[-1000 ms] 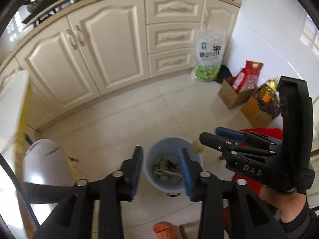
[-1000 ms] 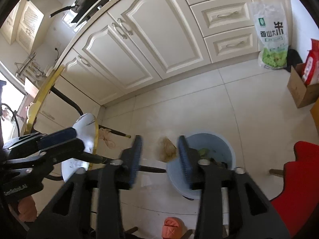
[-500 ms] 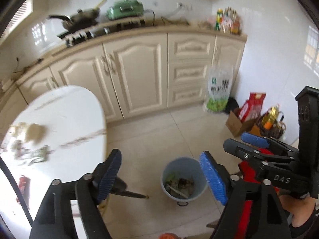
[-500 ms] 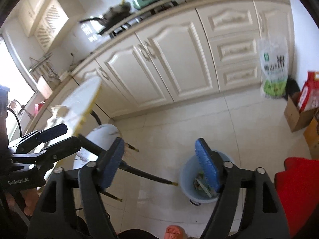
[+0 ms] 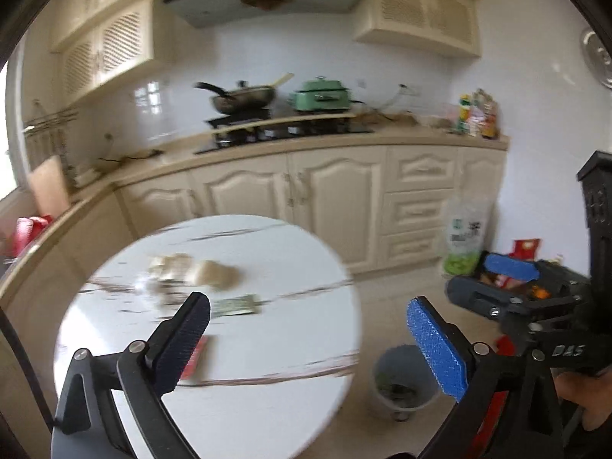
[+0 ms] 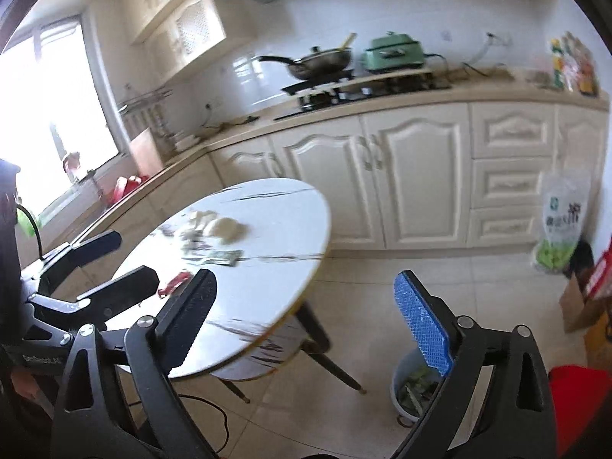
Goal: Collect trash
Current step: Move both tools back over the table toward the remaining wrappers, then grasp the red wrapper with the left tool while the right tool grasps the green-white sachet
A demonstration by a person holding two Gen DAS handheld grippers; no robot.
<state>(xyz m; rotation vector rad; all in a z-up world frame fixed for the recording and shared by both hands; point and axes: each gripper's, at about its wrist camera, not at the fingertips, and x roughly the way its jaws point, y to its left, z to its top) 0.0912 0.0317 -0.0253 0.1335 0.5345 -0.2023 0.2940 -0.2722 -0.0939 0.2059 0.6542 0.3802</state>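
Crumpled pale paper scraps (image 5: 195, 273), a flat green wrapper (image 5: 235, 306) and a red packet (image 6: 174, 283) lie on the round white marble-patterned table (image 5: 267, 344), well above the grey plastic bin (image 5: 401, 382) on the floor beside it. We judge we are between drops, reaching for more. Our left gripper (image 5: 310, 344) and right gripper (image 6: 306, 321) have just been opening and stand empty, so next we must close on a scrap.

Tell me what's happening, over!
Both grippers, left and right, just opened, empty. Trash waits on the round table. Bin on floor. Nothing in the way.
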